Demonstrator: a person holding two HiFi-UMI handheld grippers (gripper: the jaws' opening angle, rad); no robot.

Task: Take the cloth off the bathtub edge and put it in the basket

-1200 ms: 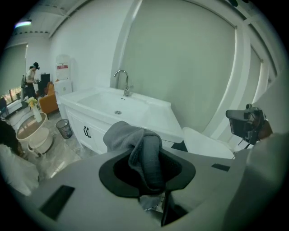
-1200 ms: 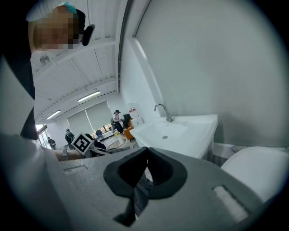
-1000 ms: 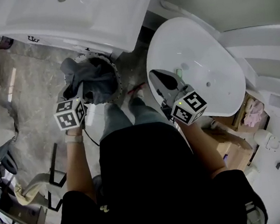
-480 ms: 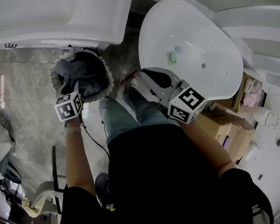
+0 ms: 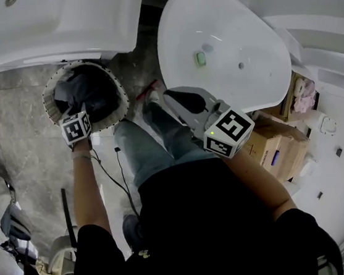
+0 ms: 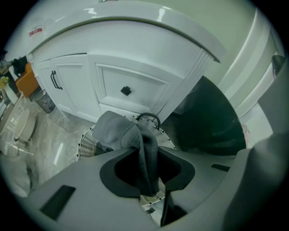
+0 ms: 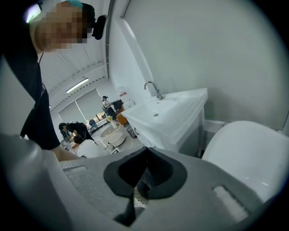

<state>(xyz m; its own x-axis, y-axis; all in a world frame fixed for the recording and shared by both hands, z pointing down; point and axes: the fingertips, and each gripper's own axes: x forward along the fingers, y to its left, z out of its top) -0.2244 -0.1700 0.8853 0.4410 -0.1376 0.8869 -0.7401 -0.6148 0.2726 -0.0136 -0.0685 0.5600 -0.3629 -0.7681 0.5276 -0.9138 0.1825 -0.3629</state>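
Observation:
A dark grey cloth (image 5: 87, 91) lies bunched in the round wicker basket (image 5: 117, 92) on the floor beside the vanity. In the left gripper view a strip of the cloth (image 6: 118, 131) runs up from the basket (image 6: 89, 140) and passes between my jaws. My left gripper (image 5: 82, 113) hangs over the basket's near rim; its jaws (image 6: 147, 155) are closing, with the cloth pinched between them. My right gripper (image 5: 178, 99) is held by the white bathtub (image 5: 228, 39), shut with nothing in it (image 7: 144, 152).
A white vanity (image 5: 52, 24) with a sink stands just behind the basket. Cardboard boxes (image 5: 280, 145) sit right of the tub. A cable (image 5: 118, 174) trails over the marble floor, and a stool frame (image 5: 57, 254) stands at lower left. People (image 7: 74, 132) are far off.
My left gripper has carried the cloth further over and down into the basket, so more of the cloth now lies inside the rim. The right gripper stays by the tub.

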